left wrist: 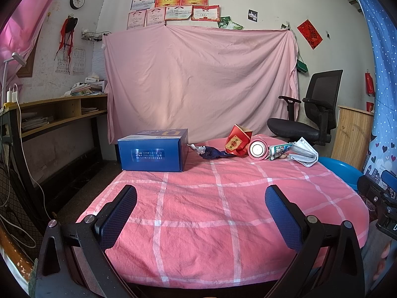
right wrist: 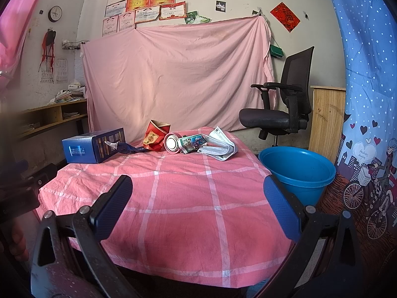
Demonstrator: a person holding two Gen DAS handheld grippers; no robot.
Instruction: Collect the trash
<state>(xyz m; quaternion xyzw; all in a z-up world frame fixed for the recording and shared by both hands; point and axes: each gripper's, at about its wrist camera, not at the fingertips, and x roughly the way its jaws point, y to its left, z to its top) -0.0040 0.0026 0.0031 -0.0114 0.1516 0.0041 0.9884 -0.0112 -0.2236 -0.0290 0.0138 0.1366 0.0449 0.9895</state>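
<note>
While both tools hover low over the near edge of the pink checked tablecloth (left wrist: 198,223), the left gripper (left wrist: 201,213) and the right gripper (right wrist: 197,206) each hold their blue-padded fingers spread wide with nothing between them. Trash lies in a row at the far edge, mid-frame: a crumpled dark blue wrapper (left wrist: 211,152), a torn red paper packet (left wrist: 237,142), a pink round can (left wrist: 258,149), a green printed tube (left wrist: 280,149) and a folded white paper (left wrist: 304,152), right of a blue cardboard box (left wrist: 152,154). Only the right wrist view shows the round blue plastic bucket (right wrist: 297,171) whole, at mid-right beside the table; the left view catches just its rim.
</note>
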